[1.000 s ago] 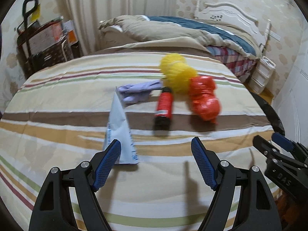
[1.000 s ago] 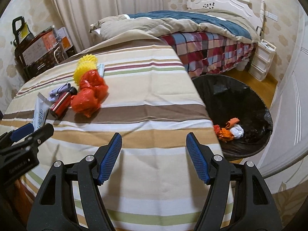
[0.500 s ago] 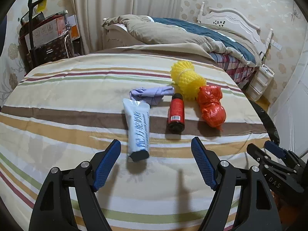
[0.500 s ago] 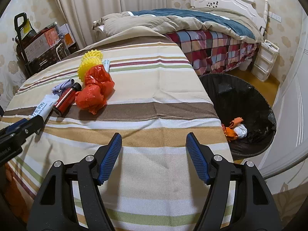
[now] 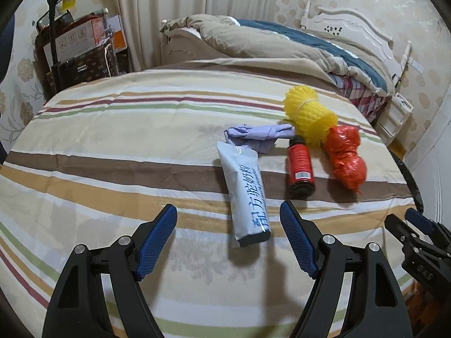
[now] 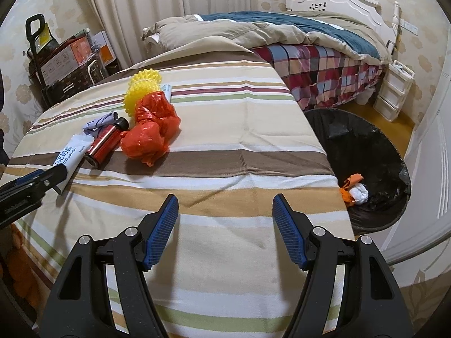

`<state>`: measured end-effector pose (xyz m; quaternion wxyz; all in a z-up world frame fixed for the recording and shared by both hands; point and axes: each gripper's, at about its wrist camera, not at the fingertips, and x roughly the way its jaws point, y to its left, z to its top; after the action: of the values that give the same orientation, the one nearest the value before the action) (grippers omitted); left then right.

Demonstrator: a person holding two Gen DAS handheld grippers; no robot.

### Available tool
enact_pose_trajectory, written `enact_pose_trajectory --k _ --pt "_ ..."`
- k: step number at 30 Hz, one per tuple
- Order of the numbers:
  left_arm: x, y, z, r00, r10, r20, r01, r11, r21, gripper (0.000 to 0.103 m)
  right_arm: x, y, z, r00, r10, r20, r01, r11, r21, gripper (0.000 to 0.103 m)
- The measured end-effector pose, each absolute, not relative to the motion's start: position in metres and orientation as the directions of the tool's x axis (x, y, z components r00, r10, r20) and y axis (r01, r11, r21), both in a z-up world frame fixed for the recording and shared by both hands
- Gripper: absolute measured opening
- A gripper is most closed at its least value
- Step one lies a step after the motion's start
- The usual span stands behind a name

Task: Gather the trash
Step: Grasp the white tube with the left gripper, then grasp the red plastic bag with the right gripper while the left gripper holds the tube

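Striped cloth (image 5: 112, 152): bears all the trash.
Left gripper (image 5: 228, 233): jaws apart, empty; white tube (image 5: 245, 194) at 12 o'clock.
Red bottle (image 5: 300, 166), orange bag (image 5: 346, 157): at 1 o'clock.
Right gripper (image 6: 225, 225): jaws apart, empty.
Black bin (image 6: 375, 152): at 2 o'clock, inside shown only by right view.

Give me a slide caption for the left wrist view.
Open left gripper approaches a white tube lying beside a red bottle on the striped cloth.
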<state>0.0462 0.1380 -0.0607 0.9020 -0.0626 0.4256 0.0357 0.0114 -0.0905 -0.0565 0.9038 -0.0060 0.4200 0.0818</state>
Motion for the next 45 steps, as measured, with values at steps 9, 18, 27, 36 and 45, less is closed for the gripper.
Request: enact_pose_trajectory --k 9,18,27,36,45 --pt "0.057 0.145 -0.066 0.618 -0.012 -0.786 -0.089 0.992 -0.085 0.048 0.023 -0.063 -0.057 0.619 0.164 -0.768 -0.212 0.977 0.037 0.068" --pt "0.054 0.150 -0.065 0.631 -0.040 -0.774 -0.064 0.993 -0.103 0.026 0.041 -0.034 -0.057 0.611 0.191 -0.769 -0.257 0.966 0.036 0.068" --pt "0.051 0.155 -0.065 0.637 -0.054 -0.769 -0.073 0.989 -0.131 0.025 0.063 -0.020 -0.054 0.620 0.188 -0.762 -0.249 0.968 0.037 0.068" --pt "0.051 0.160 -0.066 0.641 -0.056 -0.765 -0.081 0.987 -0.140 0.025 0.064 -0.018 -0.055 0.604 0.205 -0.770 -0.250 0.966 0.062 0.068" --pt "0.047 0.166 -0.062 0.655 -0.026 -0.755 -0.107 0.986 -0.127 0.025 0.074 -0.010 -0.045 0.625 0.210 -0.752 -0.237 0.969 0.074 0.072"
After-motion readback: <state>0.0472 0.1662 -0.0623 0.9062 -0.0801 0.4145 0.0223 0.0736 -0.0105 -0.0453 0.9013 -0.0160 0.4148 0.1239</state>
